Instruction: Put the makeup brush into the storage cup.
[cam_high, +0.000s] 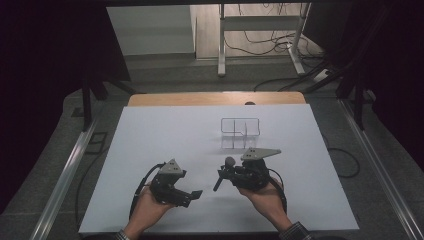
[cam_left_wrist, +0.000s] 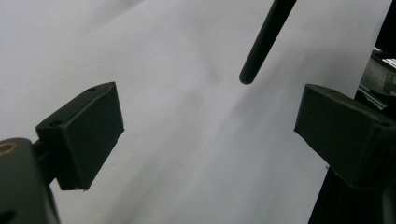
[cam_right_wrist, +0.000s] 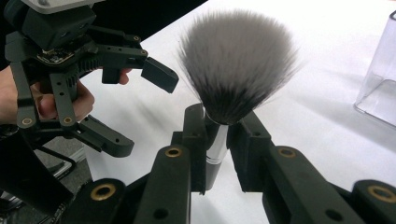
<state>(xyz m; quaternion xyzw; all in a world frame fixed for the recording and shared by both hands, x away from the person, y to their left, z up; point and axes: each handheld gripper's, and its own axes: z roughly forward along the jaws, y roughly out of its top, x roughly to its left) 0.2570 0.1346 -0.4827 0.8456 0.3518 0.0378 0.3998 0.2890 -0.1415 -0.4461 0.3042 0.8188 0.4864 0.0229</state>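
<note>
A makeup brush (cam_right_wrist: 238, 65) with a fluffy grey-white head and a black handle stands upright in my right gripper (cam_right_wrist: 217, 126), whose jaws are shut on its silver ferrule. In the high view the brush (cam_high: 223, 172) slants down and left from the right gripper (cam_high: 226, 174), above the near middle of the white mat (cam_high: 165, 135). My left gripper (cam_high: 190, 184) sits just to the left, open and empty, pointing toward the brush. Beyond the left gripper (cam_left_wrist: 210, 126) hangs the brush handle's tip (cam_left_wrist: 261, 46), outside its jaws. The left gripper (cam_right_wrist: 140, 109) is also in the right gripper view.
A clear plastic organizer (cam_high: 240, 132) with several compartments stands on the mat behind the right gripper, also at the right edge (cam_right_wrist: 378, 79). A wooden table edge (cam_high: 215, 98) runs along the back. Metal rails flank the table; cables and a white desk frame (cam_high: 260, 30) lie beyond.
</note>
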